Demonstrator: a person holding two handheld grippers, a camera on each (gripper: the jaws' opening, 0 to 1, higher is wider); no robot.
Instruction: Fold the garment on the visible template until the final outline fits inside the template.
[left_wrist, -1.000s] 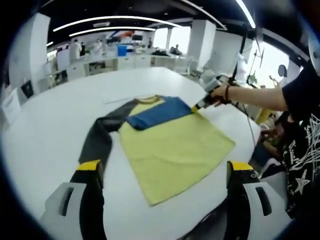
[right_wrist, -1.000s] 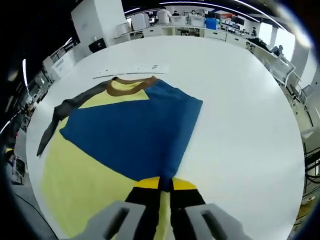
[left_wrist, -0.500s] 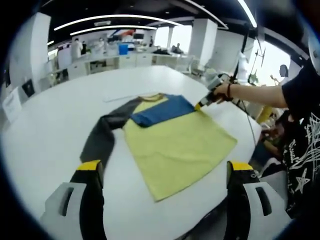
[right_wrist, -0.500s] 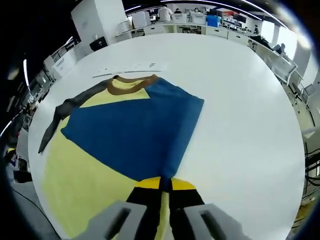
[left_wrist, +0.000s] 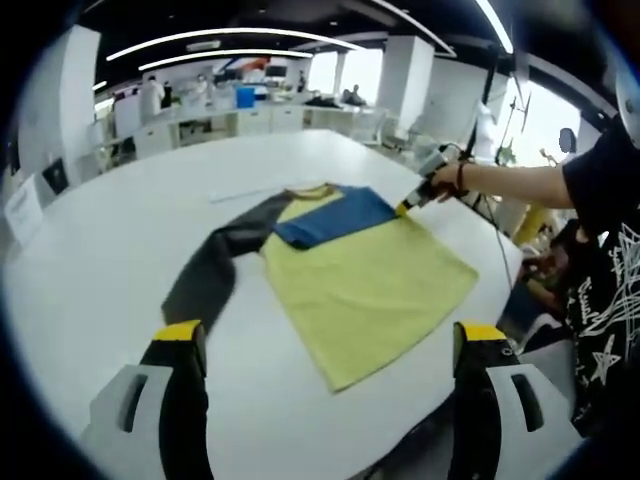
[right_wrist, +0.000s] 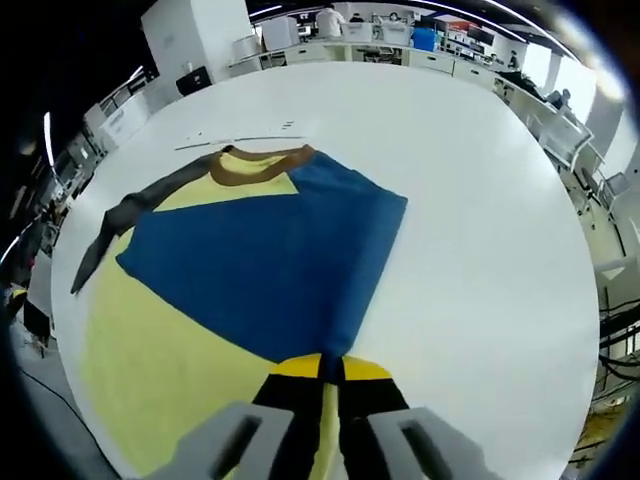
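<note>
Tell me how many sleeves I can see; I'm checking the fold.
2. The dark sleeve lies spread out on the table; the blue sleeve is folded across the yellow shirt, pinched by the right tool.

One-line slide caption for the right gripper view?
Right gripper, jaws shut on the blue sleeve, folded across the yellow shirt on a white table.

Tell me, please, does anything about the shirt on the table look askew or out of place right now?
The garment lies slanted, only partly folded: the blue sleeve is over the yellow body, while the dark sleeve trails out flat on the white table. The right tongs are shut on the garment's edge.
</note>
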